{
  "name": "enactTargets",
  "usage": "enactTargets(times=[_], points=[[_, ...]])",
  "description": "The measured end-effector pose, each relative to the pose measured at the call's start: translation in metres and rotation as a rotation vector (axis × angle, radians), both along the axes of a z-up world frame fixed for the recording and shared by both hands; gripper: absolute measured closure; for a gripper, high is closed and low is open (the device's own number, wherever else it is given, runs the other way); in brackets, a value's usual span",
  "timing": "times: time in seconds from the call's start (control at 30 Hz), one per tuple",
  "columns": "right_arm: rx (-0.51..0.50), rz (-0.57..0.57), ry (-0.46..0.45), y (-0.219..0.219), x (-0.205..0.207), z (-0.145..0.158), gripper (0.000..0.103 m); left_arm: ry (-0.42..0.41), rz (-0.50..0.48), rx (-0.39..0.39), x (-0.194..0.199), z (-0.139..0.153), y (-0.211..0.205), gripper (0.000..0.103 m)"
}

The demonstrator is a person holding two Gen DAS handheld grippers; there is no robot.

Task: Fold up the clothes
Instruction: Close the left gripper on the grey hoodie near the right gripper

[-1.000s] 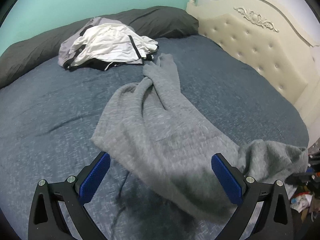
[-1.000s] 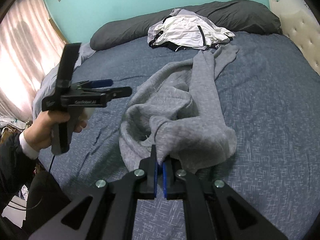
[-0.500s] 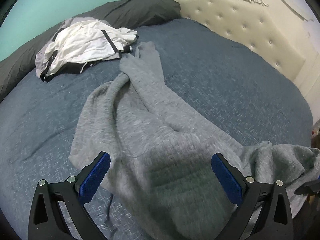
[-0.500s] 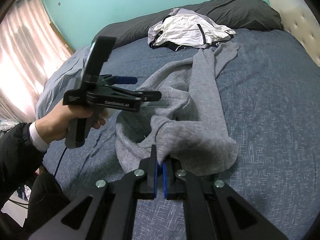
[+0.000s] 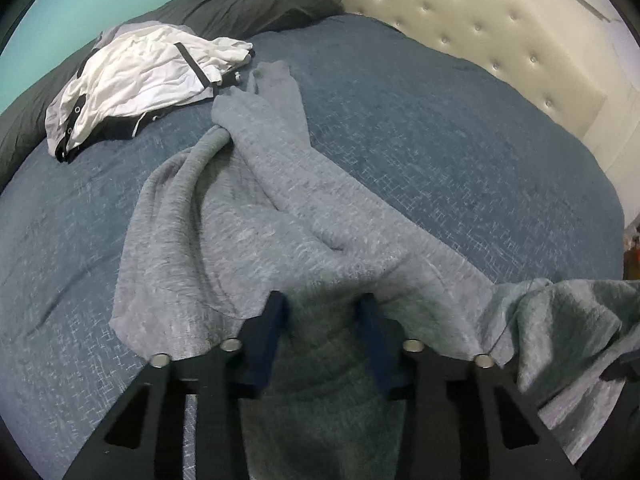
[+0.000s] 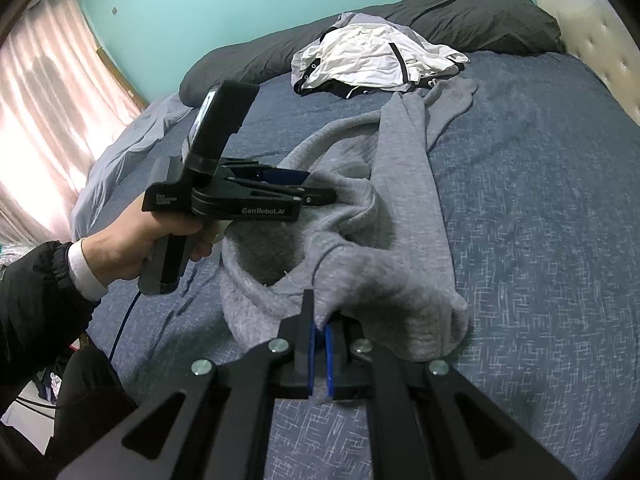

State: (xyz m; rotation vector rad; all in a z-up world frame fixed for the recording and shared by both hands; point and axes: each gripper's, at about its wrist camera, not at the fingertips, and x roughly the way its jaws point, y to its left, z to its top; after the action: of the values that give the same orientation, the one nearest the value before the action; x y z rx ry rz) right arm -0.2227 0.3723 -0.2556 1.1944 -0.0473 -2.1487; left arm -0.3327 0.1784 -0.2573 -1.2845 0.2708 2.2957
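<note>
The left tongs (image 5: 323, 307) are closing, their blue pads (image 5: 272, 320) set either side of a raised fold of the grey sweater (image 5: 256, 216); the pads are blurred and whether they press the cloth yet cannot be told. The right tongs (image 6: 319, 326) are clenched on an edge of the same sweater, a tuft of grey knit pinched between the two blue pads (image 6: 329, 356).

The sweater lies crumpled in the middle of a bed with a dark blue bedspread (image 5: 440, 152). One long sleeve stretches away toward the far side of the bed, its cuff just beside a crumpled white and grey jacket (image 5: 140, 80) with black trim and snap buttons. Behind the jacket a long dark grey pillow (image 5: 240, 4) runs along a turquoise wall (image 6: 240, 8).

Only the left wrist view shows the broad cream tufted headboard (image 5: 500, 32) with a carved ornament at its top, and the far right part of the sweater lifted up at the picture's edge.

Only the right wrist view shows the person's left hand (image 6: 132, 240), with a white cuff and black sleeve, gripping the handle of the left tongs over the sweater's near fold. It also shows pink curtains (image 6: 44, 120) lit from behind on the left.
</note>
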Motion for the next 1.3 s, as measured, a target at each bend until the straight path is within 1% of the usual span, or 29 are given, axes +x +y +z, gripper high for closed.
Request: enactTargets(times=[0.03, 0.1, 0.13, 0.2, 0.33, 0.6, 0.8, 1.1, 1.3], points=[[0.001, -0.002, -0.001, 0.000, 0.000, 0.000, 0.099, 0.001, 0.000, 0.004, 0.001, 0.001, -0.001, 0.067], [0.001, -0.006, -0.004, 0.000, 0.000, -0.001, 0.099, 0.007, -0.001, 0.005, 0.002, 0.002, -0.002, 0.076], [0.002, -0.007, -0.004, 0.000, 0.000, -0.001, 0.099, 0.017, -0.001, 0.000, 0.003, 0.003, -0.002, 0.082], [0.005, -0.009, -0.003, -0.001, 0.000, -0.001, 0.099, 0.035, 0.001, -0.010, 0.004, 0.004, -0.004, 0.089], [0.017, -0.010, 0.004, -0.001, -0.001, 0.000, 0.099, 0.060, 0.020, -0.003, 0.008, 0.012, -0.011, 0.099], [0.022, -0.033, 0.010, -0.002, -0.002, 0.002, 0.099, 0.104, 0.029, 0.006, 0.019, 0.032, -0.022, 0.100], [0.025, -0.044, 0.027, -0.003, 0.001, 0.008, 0.099, 0.132, 0.040, 0.008, 0.029, 0.046, -0.031, 0.100], [0.026, -0.051, 0.091, -0.004, 0.008, 0.029, 0.100, 0.191, 0.070, 0.009, 0.045, 0.076, -0.048, 0.100], [0.014, -0.057, 0.133, -0.005, 0.012, 0.045, 0.100, 0.228, 0.105, 0.022, 0.059, 0.097, -0.069, 0.100]])
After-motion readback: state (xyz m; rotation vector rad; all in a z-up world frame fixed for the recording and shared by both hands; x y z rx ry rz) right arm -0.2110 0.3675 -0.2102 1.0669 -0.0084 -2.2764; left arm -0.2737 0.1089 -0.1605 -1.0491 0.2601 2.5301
